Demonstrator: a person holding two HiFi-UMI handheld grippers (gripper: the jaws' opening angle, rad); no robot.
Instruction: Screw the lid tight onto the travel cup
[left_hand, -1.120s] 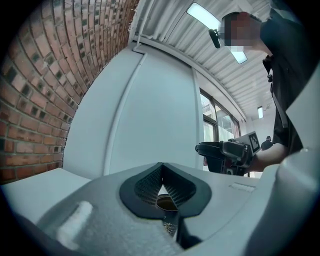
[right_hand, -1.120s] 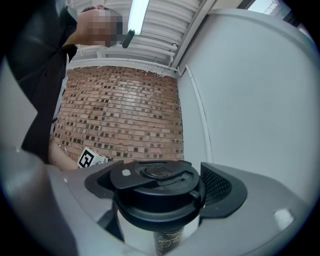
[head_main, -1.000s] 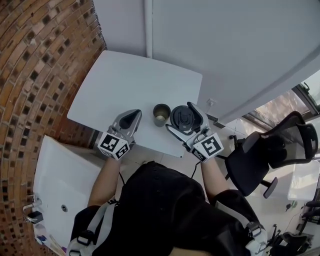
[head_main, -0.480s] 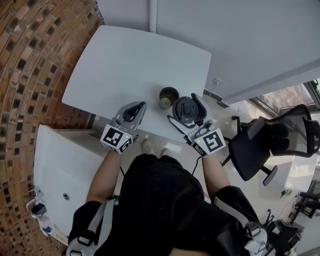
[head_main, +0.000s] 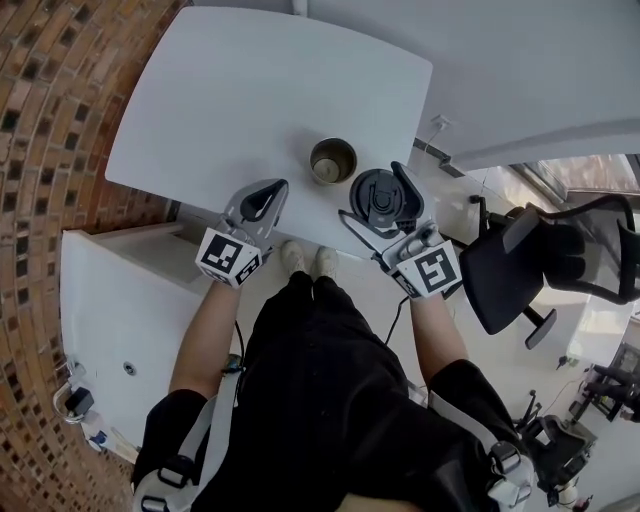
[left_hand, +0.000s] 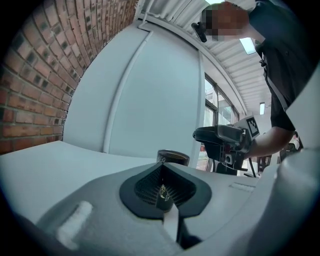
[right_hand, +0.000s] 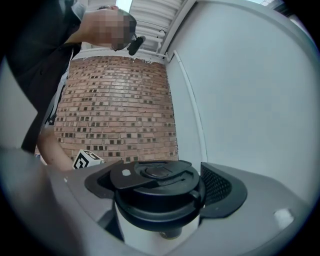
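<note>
Black lid (right_hand: 157, 187) clamped flat between the jaws of our right claw (head_main: 372, 194), top side up, we judge so it can meet the rim squarely. The open travel cup (head_main: 332, 160) stands on the white surface (head_main: 250, 90), just ahead and left of that claw, apart from the lid. Our left claw (head_main: 264, 196), jaws pressed together on nothing, sits near the cup's other side, likely to brace it.

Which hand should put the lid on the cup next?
The right, probably. The right gripper is shut on the black lid and is just beside the open travel cup. The left gripper is shut and empty, so it would have to open first, though it could steady the cup.
</note>
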